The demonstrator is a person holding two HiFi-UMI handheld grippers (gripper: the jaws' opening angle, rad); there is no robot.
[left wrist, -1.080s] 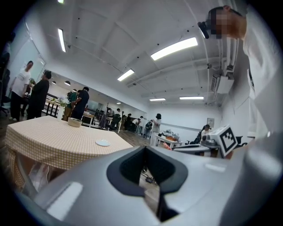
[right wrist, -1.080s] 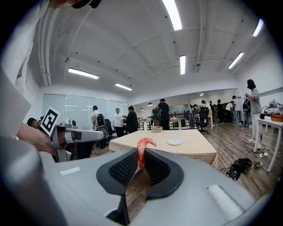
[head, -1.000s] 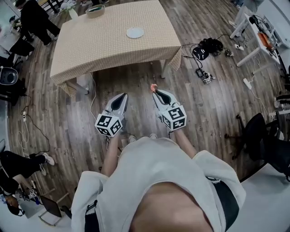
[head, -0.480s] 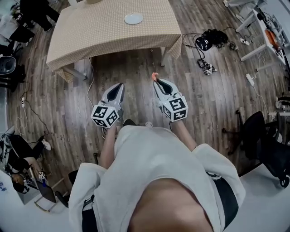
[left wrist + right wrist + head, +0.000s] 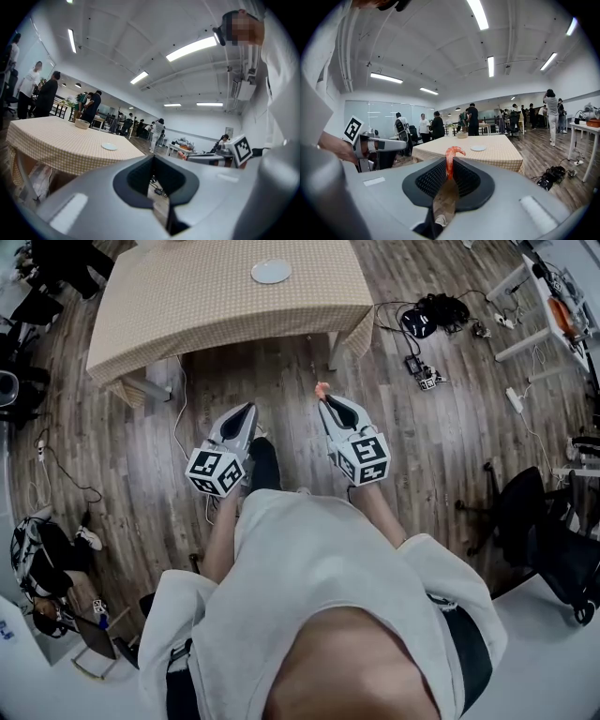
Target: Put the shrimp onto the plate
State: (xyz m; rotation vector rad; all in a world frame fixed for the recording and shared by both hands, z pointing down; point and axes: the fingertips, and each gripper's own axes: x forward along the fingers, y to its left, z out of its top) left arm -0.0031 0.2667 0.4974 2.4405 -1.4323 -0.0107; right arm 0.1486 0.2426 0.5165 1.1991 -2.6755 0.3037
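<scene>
The left gripper is at the left, over the wooden floor. Its jaws are pressed together and carry nothing. Beside it a dark shoe now shows between the two grippers. It was not in view a second ago, and the table looks a little wider than before, so I judge the person is walking towards it. The plate lies empty on the table, right of its middle and back from the near edge. At the right, the right gripper pinches the shrimp at the jaw tips, with its curled end standing above them, as in the earlier pictures. The shrimp is well apart from the plate, not yet over the near edge. The carrying seems only partly done; the placing is not yet begun.
</scene>
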